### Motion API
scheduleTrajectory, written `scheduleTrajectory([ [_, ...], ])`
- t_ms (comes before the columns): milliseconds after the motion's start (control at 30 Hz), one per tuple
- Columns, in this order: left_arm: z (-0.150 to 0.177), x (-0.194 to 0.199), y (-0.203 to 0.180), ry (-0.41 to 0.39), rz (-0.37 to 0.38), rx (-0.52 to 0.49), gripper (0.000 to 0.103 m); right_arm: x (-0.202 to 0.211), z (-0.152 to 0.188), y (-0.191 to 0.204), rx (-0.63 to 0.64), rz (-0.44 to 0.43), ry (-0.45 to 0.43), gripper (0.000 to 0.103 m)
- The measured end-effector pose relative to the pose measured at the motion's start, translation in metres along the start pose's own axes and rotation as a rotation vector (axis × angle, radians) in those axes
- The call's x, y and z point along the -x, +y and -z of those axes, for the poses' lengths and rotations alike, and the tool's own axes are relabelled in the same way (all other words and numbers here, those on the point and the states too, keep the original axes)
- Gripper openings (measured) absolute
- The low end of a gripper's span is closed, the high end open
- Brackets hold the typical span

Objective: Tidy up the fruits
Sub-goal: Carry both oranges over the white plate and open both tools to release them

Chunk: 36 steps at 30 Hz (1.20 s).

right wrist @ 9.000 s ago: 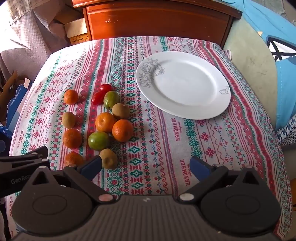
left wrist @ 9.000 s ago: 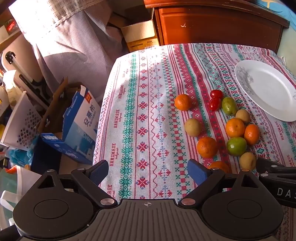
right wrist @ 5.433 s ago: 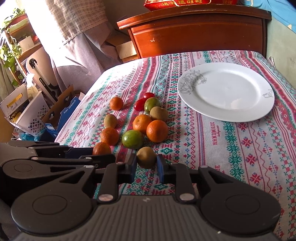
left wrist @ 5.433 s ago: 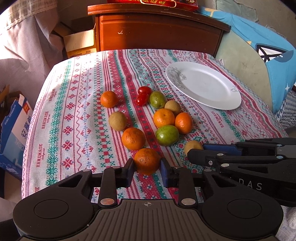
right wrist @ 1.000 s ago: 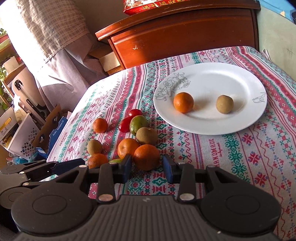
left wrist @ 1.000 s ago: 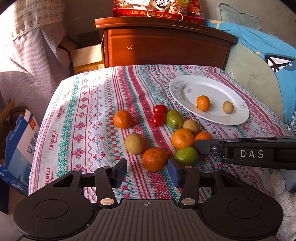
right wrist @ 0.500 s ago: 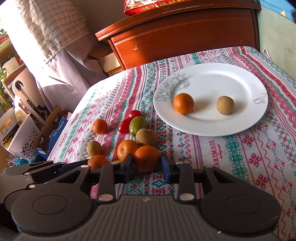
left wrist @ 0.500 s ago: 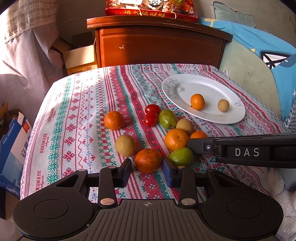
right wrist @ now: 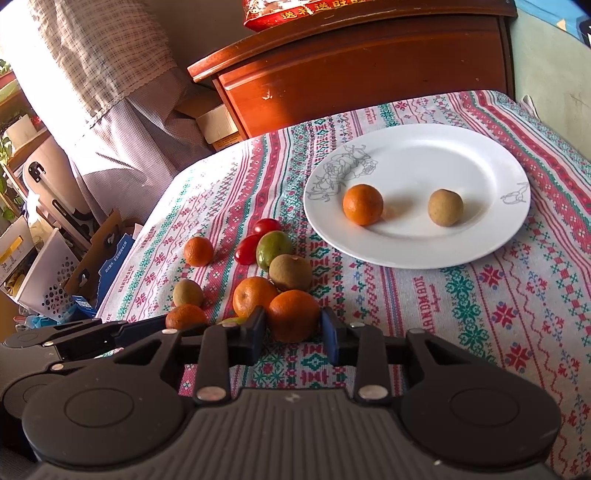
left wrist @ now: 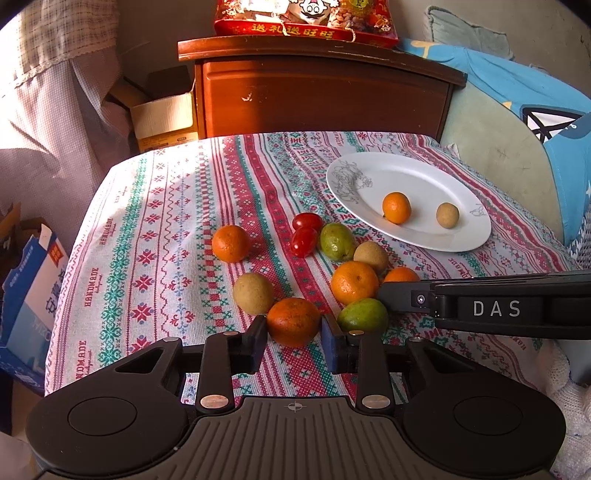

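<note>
My left gripper (left wrist: pixel 293 334) is shut on an orange tangerine (left wrist: pixel 293 322) at the near edge of the fruit pile. My right gripper (right wrist: pixel 293 330) is shut on another tangerine (right wrist: pixel 293 314), which also shows in the left wrist view (left wrist: pixel 400 275). The white plate (left wrist: pixel 461 236) holds one tangerine (left wrist: pixel 396 207) and one brown fruit (left wrist: pixel 447 215). Loose on the cloth lie two tangerines (left wrist: pixel 354 281), two green fruits (left wrist: pixel 364 314), two brown fruits (left wrist: pixel 253 293) and two cherry tomatoes (left wrist: pixel 303 240).
The table has a patterned cloth (left wrist: pixel 166 229). A wooden cabinet (left wrist: pixel 317 92) stands behind it with a red snack bag (left wrist: pixel 306 18) on top. A cardboard box (left wrist: pixel 162 114) and blue cartons (left wrist: pixel 29 295) sit left, off the table. A blue cushion (left wrist: pixel 535 99) is at right.
Both grippers have closed from partly open onto their tangerines over the last second. Earlier, one tangerine and one brown fruit went from the cloth onto the plate.
</note>
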<state>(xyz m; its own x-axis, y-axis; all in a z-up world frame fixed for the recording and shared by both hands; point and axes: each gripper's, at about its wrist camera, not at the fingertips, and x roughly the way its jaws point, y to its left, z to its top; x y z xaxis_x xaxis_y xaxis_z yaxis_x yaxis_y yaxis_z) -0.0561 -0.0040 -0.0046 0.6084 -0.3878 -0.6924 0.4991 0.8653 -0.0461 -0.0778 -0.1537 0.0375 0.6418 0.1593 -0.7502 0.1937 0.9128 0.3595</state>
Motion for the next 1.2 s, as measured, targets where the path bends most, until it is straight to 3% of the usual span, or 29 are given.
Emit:
scheduleTrajectory([
  [367, -0.009, 0.015, 0.002, -0.012, 0.000, 0.050, 0.028, 0.021, -0.013, -0.006, -0.025, 0.003, -0.033, 0.032],
  [667, -0.059, 0.025, -0.004, -0.081, 0.050, 0.042, 0.028, 0.048, -0.067, -0.030, -0.018, 0.029, -0.124, 0.032],
  [900, -0.099, 0.002, -0.016, -0.103, 0.080, 0.005, 0.028, 0.039, -0.087, -0.061, -0.076, 0.092, -0.140, 0.032],
  [1200, -0.120, -0.043, -0.039, -0.052, 0.130, -0.011, 0.029, 0.019, -0.093, -0.086, -0.159, 0.133, -0.096, 0.032],
])
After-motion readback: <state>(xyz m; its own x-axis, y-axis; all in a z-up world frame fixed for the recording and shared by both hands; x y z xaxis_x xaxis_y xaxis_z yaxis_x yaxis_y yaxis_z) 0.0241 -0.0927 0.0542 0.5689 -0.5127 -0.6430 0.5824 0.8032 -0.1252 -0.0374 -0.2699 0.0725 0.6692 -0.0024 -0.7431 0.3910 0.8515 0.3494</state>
